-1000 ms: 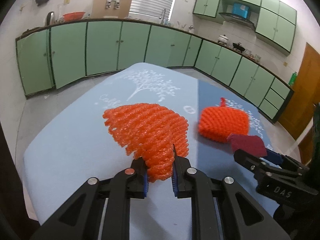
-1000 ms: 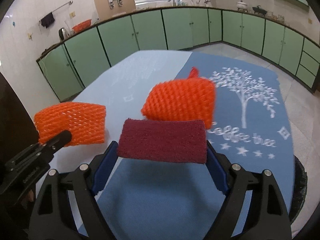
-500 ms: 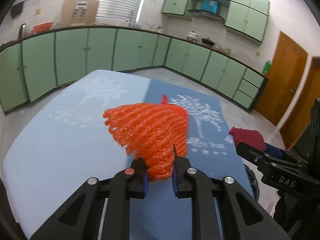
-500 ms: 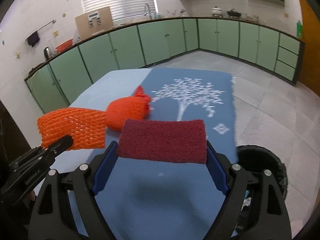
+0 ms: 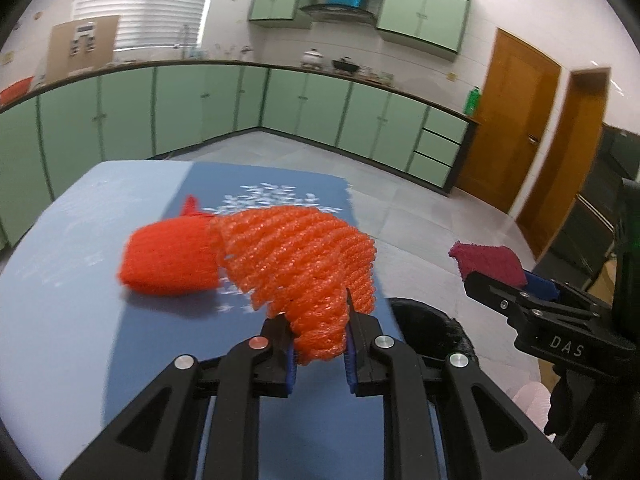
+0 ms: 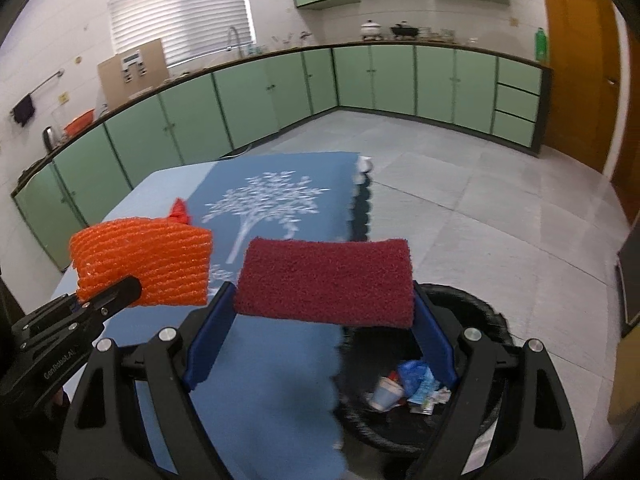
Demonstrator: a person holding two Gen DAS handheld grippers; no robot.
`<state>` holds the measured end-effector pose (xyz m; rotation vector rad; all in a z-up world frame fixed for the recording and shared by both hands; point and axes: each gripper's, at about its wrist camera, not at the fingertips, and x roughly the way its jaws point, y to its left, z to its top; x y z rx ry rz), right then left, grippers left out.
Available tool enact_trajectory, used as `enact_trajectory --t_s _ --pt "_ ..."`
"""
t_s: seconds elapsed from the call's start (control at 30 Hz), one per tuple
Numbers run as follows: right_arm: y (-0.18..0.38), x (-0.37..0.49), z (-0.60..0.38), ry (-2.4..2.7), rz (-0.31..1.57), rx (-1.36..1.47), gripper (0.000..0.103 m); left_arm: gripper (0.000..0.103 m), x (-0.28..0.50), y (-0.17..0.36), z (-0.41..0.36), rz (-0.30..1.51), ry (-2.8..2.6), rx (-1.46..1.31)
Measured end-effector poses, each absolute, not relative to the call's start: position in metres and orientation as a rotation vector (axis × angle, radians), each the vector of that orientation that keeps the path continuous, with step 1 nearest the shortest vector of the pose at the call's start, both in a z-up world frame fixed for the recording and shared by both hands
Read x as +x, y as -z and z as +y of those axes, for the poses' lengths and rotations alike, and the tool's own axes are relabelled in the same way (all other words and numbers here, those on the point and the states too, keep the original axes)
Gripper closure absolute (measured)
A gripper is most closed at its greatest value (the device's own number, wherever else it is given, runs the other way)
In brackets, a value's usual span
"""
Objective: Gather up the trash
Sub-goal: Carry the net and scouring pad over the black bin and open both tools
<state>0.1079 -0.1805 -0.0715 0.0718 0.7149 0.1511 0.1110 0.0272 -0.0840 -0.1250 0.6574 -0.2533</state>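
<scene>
My left gripper (image 5: 320, 350) is shut on an orange foam net sleeve (image 5: 300, 268), held above the blue tablecloth (image 5: 72, 320); the sleeve also shows in the right wrist view (image 6: 144, 264). My right gripper (image 6: 320, 320) is shut on a dark red scouring pad (image 6: 326, 282), spanning it end to end, near the table's right edge. The pad (image 5: 486, 262) appears at the right of the left wrist view. A second orange net bundle (image 5: 168, 260) with a knotted tip lies on the cloth behind the sleeve. A black trash bin (image 6: 472, 312) stands on the floor just beyond the table, below the pad.
The bin holds a blue bag and crumpled paper scraps (image 6: 408, 388). Green cabinets (image 6: 280, 92) line the far walls, a wooden door (image 5: 516, 120) is at the right. Grey tiled floor (image 6: 480, 208) lies open past the table.
Both grippers swung right across the table with their loads. The trash bin has come into view beside the table edge. The second orange bundle now lies left of the held sleeve.
</scene>
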Motion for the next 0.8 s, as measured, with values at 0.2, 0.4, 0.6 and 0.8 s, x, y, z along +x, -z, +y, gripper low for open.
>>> enact_trajectory --t_s 0.2,0.4,0.6,0.8 --pt "0.073 0.106 -0.219 -0.088 0.699 0.083 0.022 0.085 0.125 0.087 -0.015 0.661 0.327 -0.085" --pt "0.083 0.108 -0.253 -0.026 0.7 0.112 0.022 0.084 0.141 0.088 -0.057 0.658 0.387 -0.052" --pt "0.102 0.112 -0.288 0.029 0.724 0.14 0.022 0.084 0.158 0.094 -0.097 0.67 0.439 -0.024" --pt "0.122 0.118 -0.318 0.073 0.755 0.165 0.022 0.084 0.175 0.113 -0.127 0.711 0.472 0.009"
